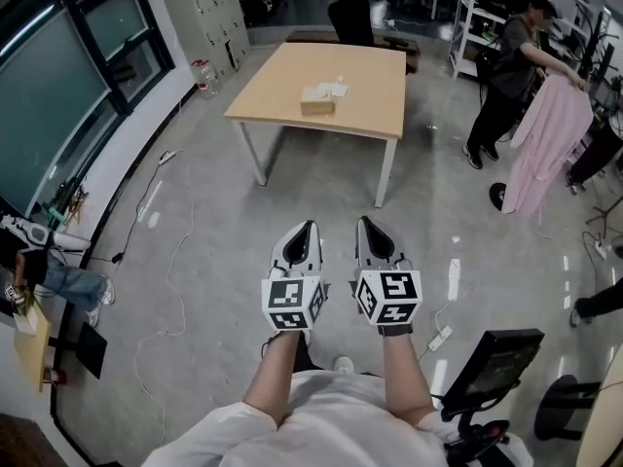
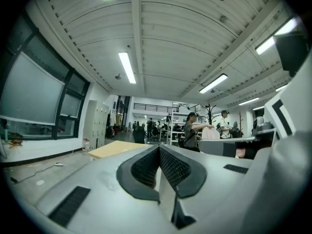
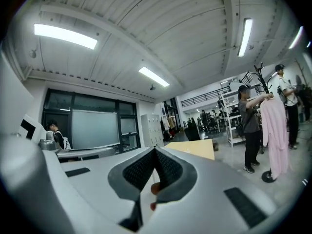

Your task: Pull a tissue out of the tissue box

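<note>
A tan tissue box (image 1: 317, 103) with a white tissue sticking up lies on a light wooden table (image 1: 365, 95) far ahead across the floor. My left gripper (image 1: 307, 227) and right gripper (image 1: 365, 222) are held side by side in front of me, well short of the table, pointing level toward it. Both are shut with nothing between the jaws. In the left gripper view the left gripper (image 2: 158, 146) has its pads pressed together, with the table (image 2: 117, 148) small in the distance. The right gripper (image 3: 154, 150) in the right gripper view is likewise closed, the table (image 3: 197, 149) beyond it.
A person (image 1: 506, 76) handles a pink garment (image 1: 550, 139) on a rack at the right. An office chair (image 1: 352, 16) stands behind the table, shelving (image 1: 477, 8) at the back right. Cables (image 1: 165, 261) and a power strip (image 1: 440, 337) lie on the grey floor. Windows (image 1: 68, 76) line the left wall.
</note>
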